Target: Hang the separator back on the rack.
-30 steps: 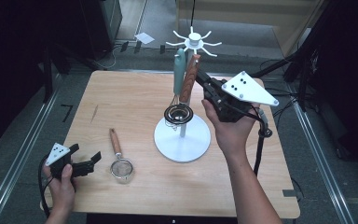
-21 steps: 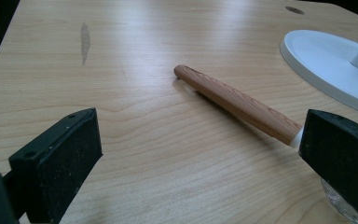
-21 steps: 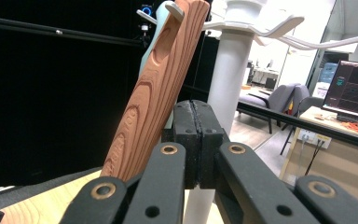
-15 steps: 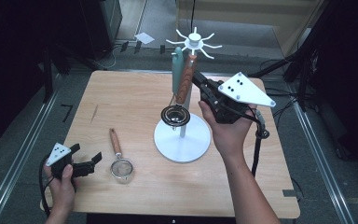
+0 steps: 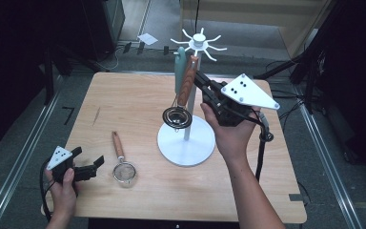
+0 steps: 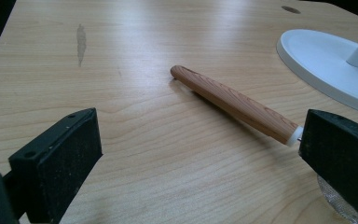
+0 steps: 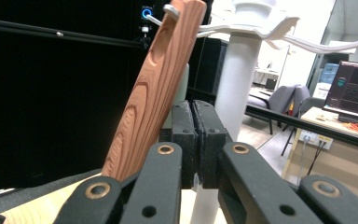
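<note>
Holding our right gripper point(image 5: 201, 82) up beside the white stand point(image 5: 187, 143), we keep its jaws pressed together with nothing between them; the wooden handle of the hanging strainer point(image 5: 186, 88) passes just to their side, its top hooked on one of the stand's white arms. A pale green utensil point(image 5: 179, 67) hangs just behind it. Down at the near left corner of the bench point(image 5: 138, 95), our left gripper point(image 5: 88, 164) rests with its jaws wide apart and empty, pointed at a second strainer point(image 5: 121, 162) lying flat on the wood, handle away from us.
</note>
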Tool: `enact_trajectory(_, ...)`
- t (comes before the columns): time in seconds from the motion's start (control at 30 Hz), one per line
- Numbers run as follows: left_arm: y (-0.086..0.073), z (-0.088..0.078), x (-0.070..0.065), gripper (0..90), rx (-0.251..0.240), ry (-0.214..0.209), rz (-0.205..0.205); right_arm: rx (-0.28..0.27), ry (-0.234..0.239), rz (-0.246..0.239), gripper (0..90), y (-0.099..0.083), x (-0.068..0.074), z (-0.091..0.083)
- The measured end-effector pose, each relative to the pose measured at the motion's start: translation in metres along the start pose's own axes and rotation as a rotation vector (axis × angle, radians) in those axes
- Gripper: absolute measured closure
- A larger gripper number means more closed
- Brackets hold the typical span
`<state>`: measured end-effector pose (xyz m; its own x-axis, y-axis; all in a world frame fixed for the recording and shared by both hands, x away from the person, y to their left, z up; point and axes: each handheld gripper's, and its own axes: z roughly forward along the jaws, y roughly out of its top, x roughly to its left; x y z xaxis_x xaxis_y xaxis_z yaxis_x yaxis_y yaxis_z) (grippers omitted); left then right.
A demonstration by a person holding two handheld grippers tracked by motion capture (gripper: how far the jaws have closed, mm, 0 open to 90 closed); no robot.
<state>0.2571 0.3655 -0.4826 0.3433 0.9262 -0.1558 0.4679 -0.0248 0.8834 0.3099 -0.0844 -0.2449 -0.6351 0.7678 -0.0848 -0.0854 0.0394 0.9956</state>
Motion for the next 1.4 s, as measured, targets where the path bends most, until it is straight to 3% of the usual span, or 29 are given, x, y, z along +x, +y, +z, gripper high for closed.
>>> enact_trajectory(0.27,0.0,0.0,0.0,0.0,0.01,-0.011,0.006,-0.002,-0.029,0.006,80.9,-0.006,-0.007,-0.008)
enact_trajectory(0.4,0.0,0.0,0.0,0.0,0.011,-0.008,0.004,0.005,-0.042,0.011,72.9,-0.015,-0.013,-0.014)
enact_trajectory(0.7,0.0,0.0,0.001,0.0,0.007,-0.004,-0.004,0.045,-0.083,0.087,46.8,-0.042,-0.033,-0.03)
enact_trajectory(0.8,0.0,-0.001,0.003,0.0,-0.001,-0.011,-0.026,0.063,-0.114,0.107,37.8,-0.054,-0.036,-0.037)
enact_trajectory(0.97,0.0,-0.001,0.002,0.0,0.004,-0.007,-0.02,0.107,-0.171,0.121,26.8,-0.08,-0.043,-0.049)
enact_trajectory(1.1,0.0,-0.002,0.005,0.0,-0.004,-0.015,-0.049,0.151,-0.201,0.147,24.8,-0.102,-0.048,-0.059)
enact_trajectory(1.17,0.0,-0.004,0.006,0.0,-0.023,-0.042,-0.052,0.17,-0.209,0.157,25.0,-0.112,-0.05,-0.065)
enact_trajectory(1.4,0.0,-0.002,-0.001,1.6,-0.005,-0.03,0.008,0.218,-0.234,0.171,26.6,-0.147,-0.054,-0.085)
